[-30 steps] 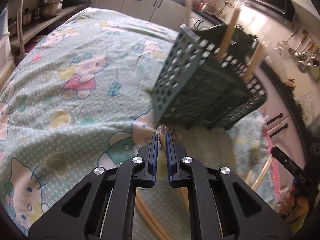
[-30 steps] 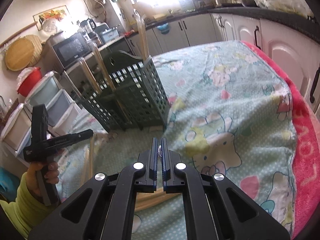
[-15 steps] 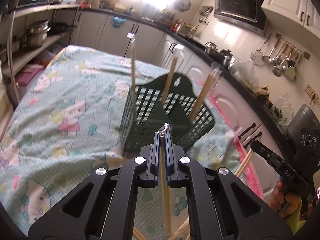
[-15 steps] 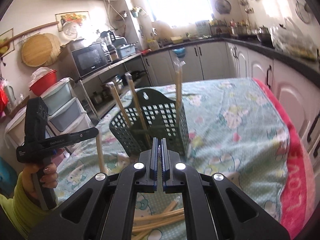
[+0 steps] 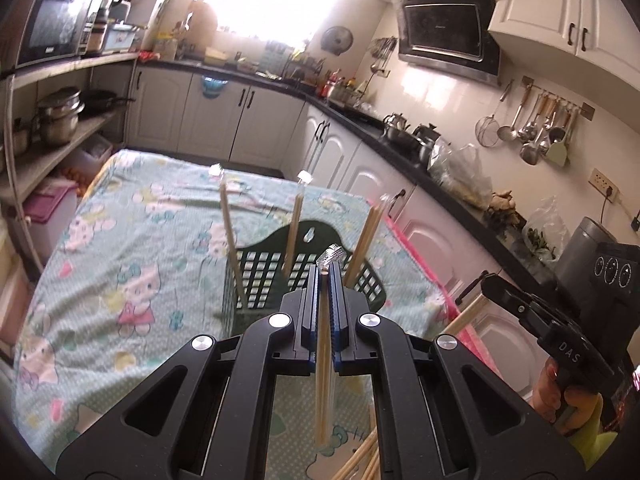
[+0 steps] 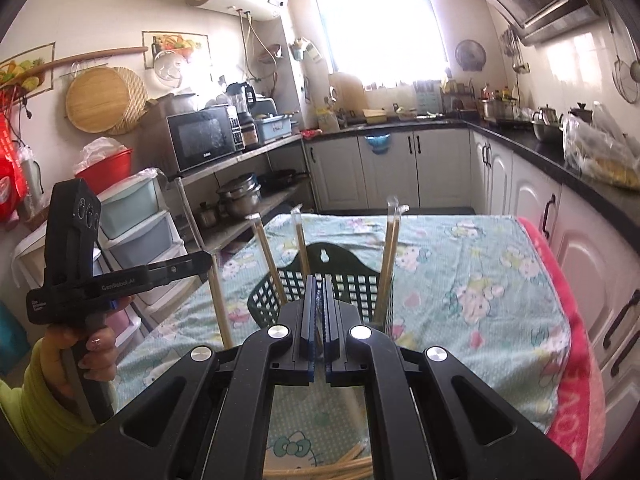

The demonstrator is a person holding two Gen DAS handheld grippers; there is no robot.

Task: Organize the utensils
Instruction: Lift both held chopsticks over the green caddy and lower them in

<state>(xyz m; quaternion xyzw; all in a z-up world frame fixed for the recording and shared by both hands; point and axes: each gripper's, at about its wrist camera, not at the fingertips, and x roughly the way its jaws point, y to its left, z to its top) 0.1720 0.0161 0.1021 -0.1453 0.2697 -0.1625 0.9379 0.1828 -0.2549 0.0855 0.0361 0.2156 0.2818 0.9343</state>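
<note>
Both grippers have risen since the earlier frames: the green basket, then close ahead of the jaws, now sits lower and farther off, and more of the kitchen shows above it.

Left gripper (image 5: 325,280): jaws closed on a wrapped pair of chopsticks (image 5: 322,360). The pair hangs downward between the pads, and its clear wrapper tip projects just above the fingertips. In the right wrist view the same pair (image 6: 218,300) hangs below the left gripper (image 6: 200,261), held by a hand (image 6: 94,354) in a yellow-green sleeve (image 6: 38,404).

Right gripper (image 6: 317,292): jaws closed on a second wrapped pair of chopsticks (image 6: 319,300), of which only a thin strip shows between the pads. In the left wrist view that pair (image 5: 466,316) slants down below the right gripper (image 5: 486,282).

Green perforated basket (image 5: 260,268) stands upright on the table, just beyond both sets of fingertips. Three wrapped chopstick pairs stand in it, leaning apart: one at the left (image 5: 230,236), one at the middle (image 5: 295,224), one at the right (image 5: 366,236).

Loose chopsticks (image 5: 360,460) lie on the tablecloth below the grippers, near the lower frame edge.

Tablecloth (image 5: 120,264): light green, cartoon-cat print, covering the table; a pink towel (image 6: 576,360) lies along its right edge.
</note>
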